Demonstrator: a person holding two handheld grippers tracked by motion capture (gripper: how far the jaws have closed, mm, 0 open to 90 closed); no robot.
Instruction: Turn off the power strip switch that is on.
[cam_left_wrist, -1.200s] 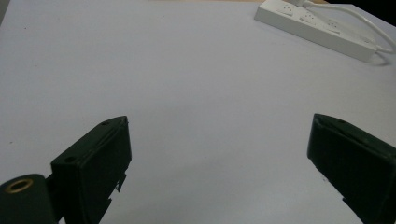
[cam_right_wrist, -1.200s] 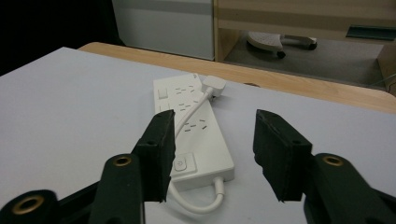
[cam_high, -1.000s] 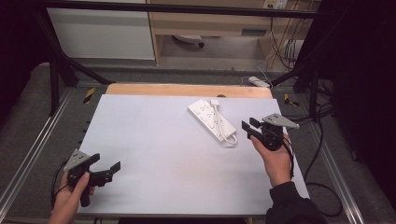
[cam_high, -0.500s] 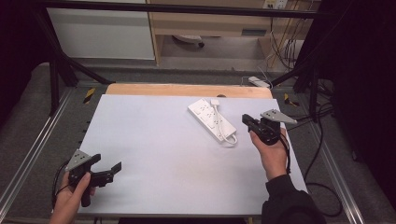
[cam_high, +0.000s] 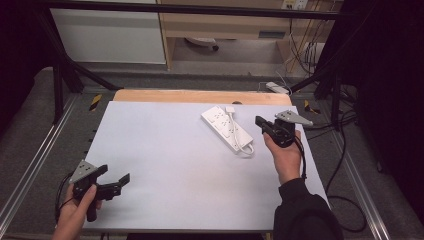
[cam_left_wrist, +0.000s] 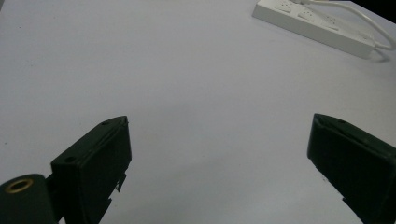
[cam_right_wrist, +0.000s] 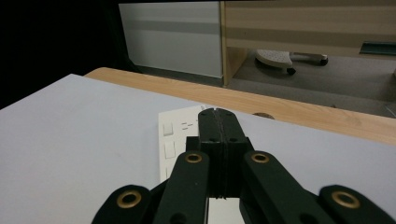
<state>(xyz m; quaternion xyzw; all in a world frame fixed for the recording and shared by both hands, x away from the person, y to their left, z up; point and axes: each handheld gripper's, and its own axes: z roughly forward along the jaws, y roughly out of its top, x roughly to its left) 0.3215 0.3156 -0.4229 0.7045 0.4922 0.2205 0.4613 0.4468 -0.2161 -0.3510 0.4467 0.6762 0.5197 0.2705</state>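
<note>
Beside the power strip (cam_high: 226, 127), right claw (cam_high: 261, 122) hovers, jaws together.

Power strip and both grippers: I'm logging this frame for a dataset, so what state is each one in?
Power strip: lying flat on the white table, nothing plugged into the sockets that show, untouched.
Cord: draped along the strip's top, looping off its near end.
Left gripper: open, empty.
Right gripper: shut, empty, beside the strip.

The high view looks forward and down over the table (cam_high: 165, 165). Both gripper views sit low, near its surface, each facing the power strip (cam_high: 226, 127).
</note>
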